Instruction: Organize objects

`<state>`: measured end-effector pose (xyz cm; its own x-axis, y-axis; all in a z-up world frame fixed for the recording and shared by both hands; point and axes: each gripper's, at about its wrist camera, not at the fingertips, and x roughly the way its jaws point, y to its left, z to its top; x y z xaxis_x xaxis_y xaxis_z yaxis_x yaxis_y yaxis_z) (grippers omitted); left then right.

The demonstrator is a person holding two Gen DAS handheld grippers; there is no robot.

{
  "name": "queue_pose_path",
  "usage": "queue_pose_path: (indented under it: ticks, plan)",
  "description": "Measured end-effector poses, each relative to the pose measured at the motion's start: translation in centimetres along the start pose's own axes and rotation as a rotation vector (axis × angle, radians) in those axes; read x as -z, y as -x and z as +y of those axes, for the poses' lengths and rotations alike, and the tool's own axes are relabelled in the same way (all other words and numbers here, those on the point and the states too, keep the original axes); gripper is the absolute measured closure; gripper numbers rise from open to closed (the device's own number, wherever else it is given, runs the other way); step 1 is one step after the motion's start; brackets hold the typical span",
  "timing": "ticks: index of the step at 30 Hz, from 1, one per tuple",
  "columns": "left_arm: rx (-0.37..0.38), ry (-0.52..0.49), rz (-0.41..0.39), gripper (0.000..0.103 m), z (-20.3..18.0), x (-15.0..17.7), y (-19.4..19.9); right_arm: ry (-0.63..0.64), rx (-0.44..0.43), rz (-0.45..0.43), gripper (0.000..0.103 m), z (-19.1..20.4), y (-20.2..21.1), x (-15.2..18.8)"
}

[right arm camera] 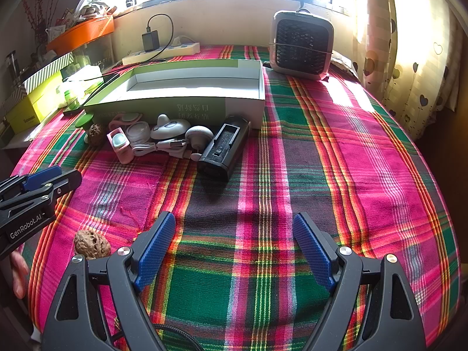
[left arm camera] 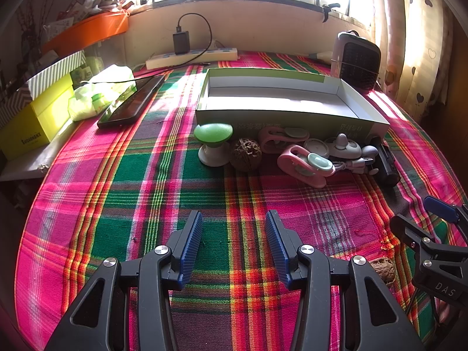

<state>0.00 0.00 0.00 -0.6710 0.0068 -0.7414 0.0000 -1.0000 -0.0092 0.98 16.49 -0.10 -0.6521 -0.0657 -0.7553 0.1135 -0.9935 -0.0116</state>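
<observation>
The left hand-held gripper (left arm camera: 234, 245) is held low over the plaid cloth (left arm camera: 175, 193) of the desk, its blue-padded fingers (left arm camera: 191, 245) spread apart with nothing between them. The right hand-held gripper (right arm camera: 234, 251) is likewise held with its fingers wide apart and empty.

An open cardboard box (left arm camera: 280, 114) is placed at the far middle of the desk; its interior is bare and white. Along the box's near wall a row of small items is gathered: a green-capped knob (left arm camera: 213, 143) at the left, a walnut (left arm camera: 245, 153) touching it, two pink clips (left arm camera: 304, 165), a round white case (left arm camera: 317, 147), a grey-white device (left arm camera: 342, 146), a coiled white cable (right arm camera: 163, 147) and a black holder (right arm camera: 223, 149) at the right end, which is angled toward the camera.

A second walnut (right arm camera: 92, 244) is located apart from the row, near the front edge, between the two hand-held grippers.

A small fan unit (right arm camera: 301, 45) is positioned behind the box's right corner. A power strip (left arm camera: 191, 57) with a plugged-in charger (left arm camera: 181, 42) lies against the back wall. A dark phone (left arm camera: 131, 102) is seen left of the box.
</observation>
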Motion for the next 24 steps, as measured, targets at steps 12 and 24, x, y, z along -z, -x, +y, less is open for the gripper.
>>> queue_pose_path:
  ticks: [12,24]
  plan:
    - [0.001,-0.003,0.000,0.060,-0.06,0.01,0.01,0.000,-0.001,0.000,0.020,-0.14,-0.01,0.00]
    - [-0.002,-0.006,0.000,0.059,-0.13,0.00,0.01,0.000,-0.001,0.000,0.020,-0.31,0.00,-0.04]
